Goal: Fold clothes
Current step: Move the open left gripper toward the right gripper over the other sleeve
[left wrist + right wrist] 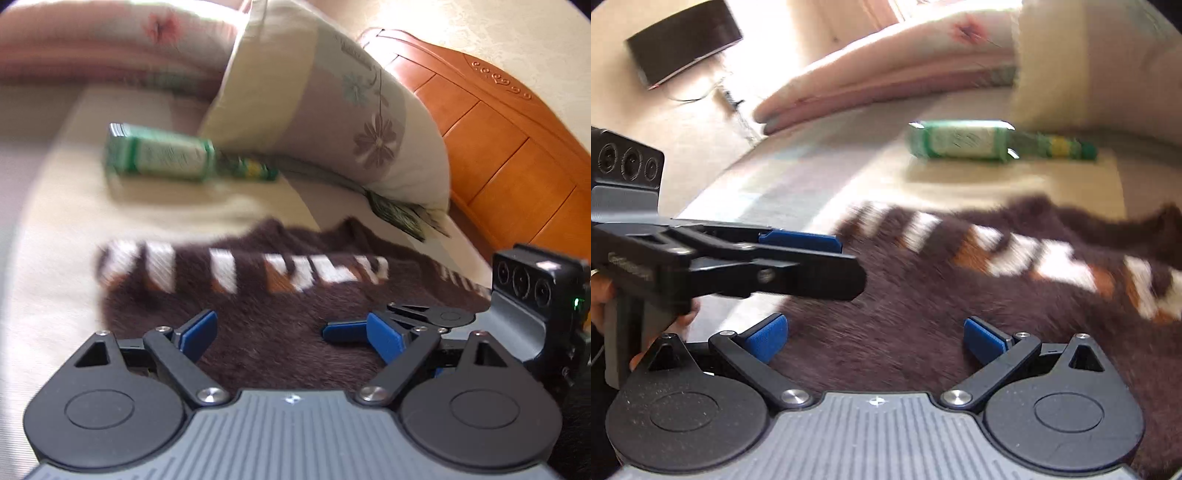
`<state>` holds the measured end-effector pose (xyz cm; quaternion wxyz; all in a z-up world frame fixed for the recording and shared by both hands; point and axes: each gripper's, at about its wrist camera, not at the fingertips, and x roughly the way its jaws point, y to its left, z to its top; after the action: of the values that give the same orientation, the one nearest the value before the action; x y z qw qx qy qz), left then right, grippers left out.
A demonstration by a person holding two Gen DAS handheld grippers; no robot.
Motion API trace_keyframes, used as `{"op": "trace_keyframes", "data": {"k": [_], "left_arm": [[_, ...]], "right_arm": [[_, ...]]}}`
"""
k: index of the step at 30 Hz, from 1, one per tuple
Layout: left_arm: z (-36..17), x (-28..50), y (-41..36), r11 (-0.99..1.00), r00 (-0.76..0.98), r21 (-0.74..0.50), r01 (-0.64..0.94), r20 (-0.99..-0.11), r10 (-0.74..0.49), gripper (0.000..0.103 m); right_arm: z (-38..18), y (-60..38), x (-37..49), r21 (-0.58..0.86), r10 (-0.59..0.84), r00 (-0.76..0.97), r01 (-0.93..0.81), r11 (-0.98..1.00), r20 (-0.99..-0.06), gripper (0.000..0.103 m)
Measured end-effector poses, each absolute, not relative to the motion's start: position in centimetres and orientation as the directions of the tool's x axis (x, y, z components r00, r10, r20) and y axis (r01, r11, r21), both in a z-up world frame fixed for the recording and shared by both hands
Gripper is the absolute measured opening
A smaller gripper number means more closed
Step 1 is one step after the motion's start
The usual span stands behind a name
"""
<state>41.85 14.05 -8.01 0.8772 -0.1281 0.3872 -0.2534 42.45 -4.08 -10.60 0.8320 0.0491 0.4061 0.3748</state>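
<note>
A dark brown fuzzy sweater (280, 325) with a white and orange patterned band lies spread on the bed. My left gripper (291, 338) hangs open just above its near part, the blue pads wide apart with nothing pinched between them. My right gripper (874, 339) is also open over the brown fabric (923, 314), holding nothing. The two grippers are close together. In the left wrist view, a blue finger (343, 331) of the right one reaches in from the right. In the right wrist view, the left gripper (851, 264) crosses from the left, held by a hand (602, 295).
A green bottle (159, 155) lies on the cream bedsheet (55, 258) beyond the sweater. A flowered pillow (332, 110) leans against the orange wooden headboard (498, 140), and a folded pink quilt (886, 74) lies at the back. A dark box (683, 40) sits on the floor.
</note>
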Motion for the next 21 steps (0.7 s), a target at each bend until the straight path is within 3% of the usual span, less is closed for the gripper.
{"op": "trace_keyframes", "data": {"k": [6,8,10,13,17,21], "left_arm": [[-8.1,41.8,13.8,0.843,0.564,-0.419,0.337,-0.627,-0.537,0.088],[-8.1,41.8,13.7,0.845,0.561,-0.418,0.334,-0.632,-0.535,0.088],[-8.1,41.7,13.6,0.846,0.559,-0.418,0.331,-0.636,-0.532,0.088],[-7.6,41.2,13.0,0.837,0.56,-0.406,0.366,-0.623,-0.546,0.088],[-6.5,40.0,11.9,0.814,0.562,-0.379,0.44,-0.591,-0.578,0.091],[-8.8,41.9,12.3,0.847,0.538,-0.386,0.366,-0.655,-0.531,0.091]], "right_arm": [[-11.0,-9.1,41.6,0.336,0.588,0.481,-0.512,0.791,-0.65,0.103],[-11.2,-11.1,41.9,0.258,0.467,0.546,-0.417,0.871,-0.696,0.103],[-11.1,-13.1,41.7,0.268,0.441,0.574,-0.363,0.892,-0.69,0.103],[-10.0,-12.9,41.5,0.294,0.458,0.586,-0.357,0.886,-0.668,0.103],[-9.1,-9.4,41.8,0.34,0.585,0.526,-0.492,0.801,-0.617,0.103],[-11.6,-7.3,42.9,0.286,0.541,0.47,-0.509,0.812,-0.697,0.103]]}}
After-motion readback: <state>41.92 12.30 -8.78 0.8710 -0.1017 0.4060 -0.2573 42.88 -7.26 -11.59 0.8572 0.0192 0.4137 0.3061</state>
